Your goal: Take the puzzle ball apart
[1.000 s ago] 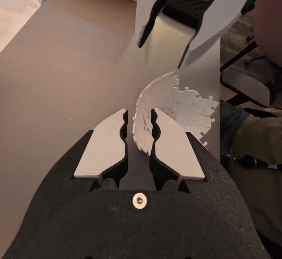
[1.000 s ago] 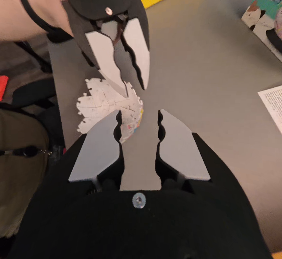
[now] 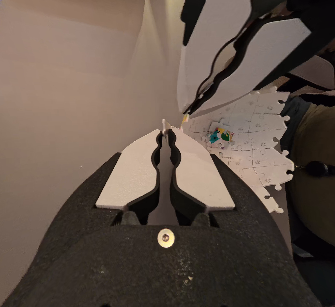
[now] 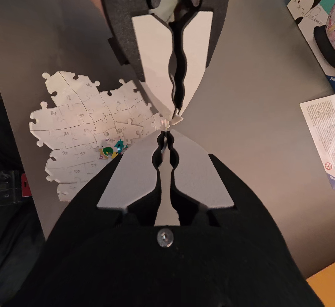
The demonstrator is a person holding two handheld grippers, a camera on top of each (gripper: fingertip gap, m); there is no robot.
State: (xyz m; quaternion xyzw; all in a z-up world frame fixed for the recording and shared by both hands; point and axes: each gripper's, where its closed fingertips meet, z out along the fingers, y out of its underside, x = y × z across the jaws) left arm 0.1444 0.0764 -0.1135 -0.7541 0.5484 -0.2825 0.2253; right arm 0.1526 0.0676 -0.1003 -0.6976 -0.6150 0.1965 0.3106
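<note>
The left tool and right tool meet tip to tip low over the grey table, each nearly closed and pinching a small white edge piece of the puzzle ball. The ball's remaining curved shell of joined pieces lies on the table just beside them. Exactly how the gripped pieces join is hard to make out behind the fingertips.

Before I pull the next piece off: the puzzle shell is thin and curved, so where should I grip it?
Pinch the puzzle shell at its jagged rim, tips straddling the wall from the open edge; only there do both faces show. The left gripper and right gripper grip that way now.
</note>
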